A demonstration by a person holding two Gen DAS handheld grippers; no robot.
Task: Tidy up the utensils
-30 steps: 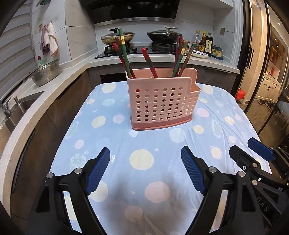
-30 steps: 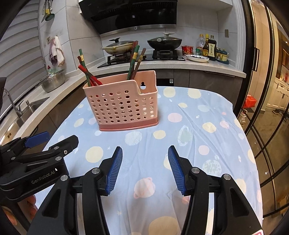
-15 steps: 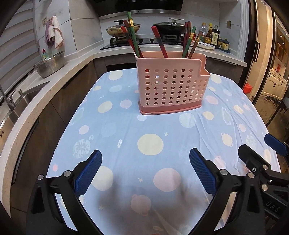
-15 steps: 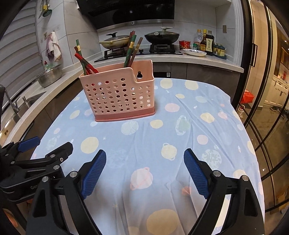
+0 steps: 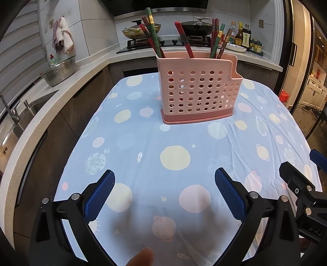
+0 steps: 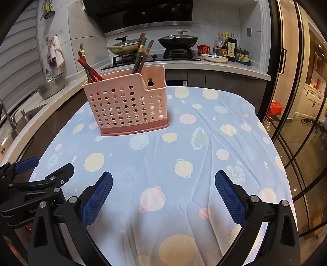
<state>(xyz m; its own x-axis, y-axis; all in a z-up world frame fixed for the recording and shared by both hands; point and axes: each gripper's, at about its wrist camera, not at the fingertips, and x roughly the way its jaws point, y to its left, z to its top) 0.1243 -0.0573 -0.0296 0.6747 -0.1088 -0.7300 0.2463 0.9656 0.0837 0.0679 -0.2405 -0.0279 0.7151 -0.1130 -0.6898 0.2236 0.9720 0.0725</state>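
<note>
Pink perforated utensil caddy (image 5: 197, 90), upright mid-table on planet-print tablecloth (image 5: 143, 143); chopsticks (image 5: 185, 38) standing inside. Left gripper (image 5: 164, 194), right gripper (image 6: 163, 193): spread wide, empty, well short of caddy. Nothing loose visible; best kept clear of protruding chopsticks.

Kitchen setup here: a table under a blue planet-print cloth (image 6: 184, 159), with an L-shaped pale counter (image 5: 67, 86) wrapping round the left and back. Sink (image 5: 30, 108) and tap on the left, a steel bowl (image 5: 60, 71) beside it, towels (image 5: 62, 38) hanging on the tiled wall. Back counter has a hob (image 6: 151, 58) with two lidded pans, a dark hood (image 6: 143, 12) above, sauce bottles (image 6: 230, 48) at the right. Glass doors (image 6: 302, 122) run down the right side, warm light behind them.
</note>
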